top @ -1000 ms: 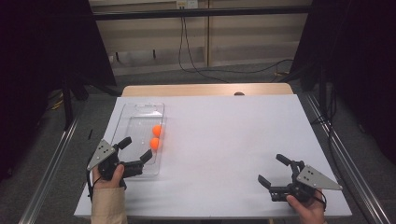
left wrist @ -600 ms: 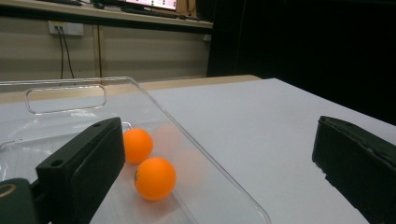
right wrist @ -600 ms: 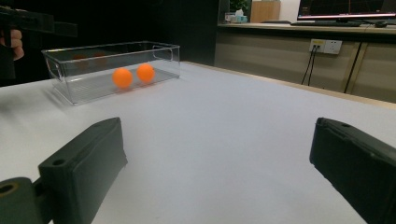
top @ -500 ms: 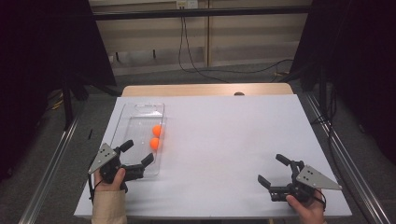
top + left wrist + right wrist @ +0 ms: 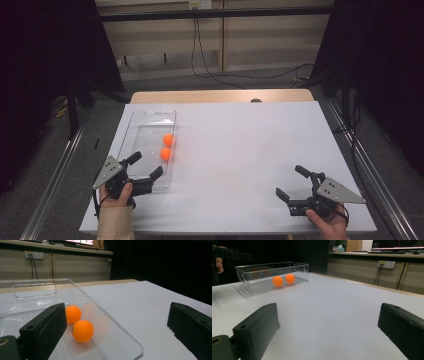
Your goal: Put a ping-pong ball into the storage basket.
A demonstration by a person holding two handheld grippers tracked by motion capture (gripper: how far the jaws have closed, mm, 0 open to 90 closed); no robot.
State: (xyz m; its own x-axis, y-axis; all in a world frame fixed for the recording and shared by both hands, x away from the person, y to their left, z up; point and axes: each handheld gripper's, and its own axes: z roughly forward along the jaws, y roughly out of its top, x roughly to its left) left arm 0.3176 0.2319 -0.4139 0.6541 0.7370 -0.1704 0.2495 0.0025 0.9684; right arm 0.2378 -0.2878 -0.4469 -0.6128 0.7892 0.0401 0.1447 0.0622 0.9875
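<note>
Your left gripper (image 5: pixel 146 167) sits at the near left of the white table (image 5: pixel 240 150), held in your left hand (image 5: pixel 119 192), with its jaws spread wide and nothing between them. It hangs over the near end of the clear plastic box (image 5: pixel 150 131), one jaw above the box's inside and the other out past its right wall, as the left gripper view shows. Inside the box lie two orange balls (image 5: pixel 167 147), the near ball (image 5: pixel 165 153) and the far ball (image 5: pixel 169 140), close together against the right wall (from the left gripper view they look to be touching or nearly so, but you cannot tell which). The near ball lies a little beyond your left gripper's jaws, not between them. The box runs lengthwise away from you along the table's left side, and its far end wall has a slot handle (image 5: pixel 34 290) cut into it. Your right gripper (image 5: pixel 293 184) rests at the near right of the table, in your right hand (image 5: pixel 327 222), well apart from the box; its jaws also stand wide open and hold nothing, with bare table between them. From the right gripper view the box and both balls show far off to the left, across the open table.
</note>
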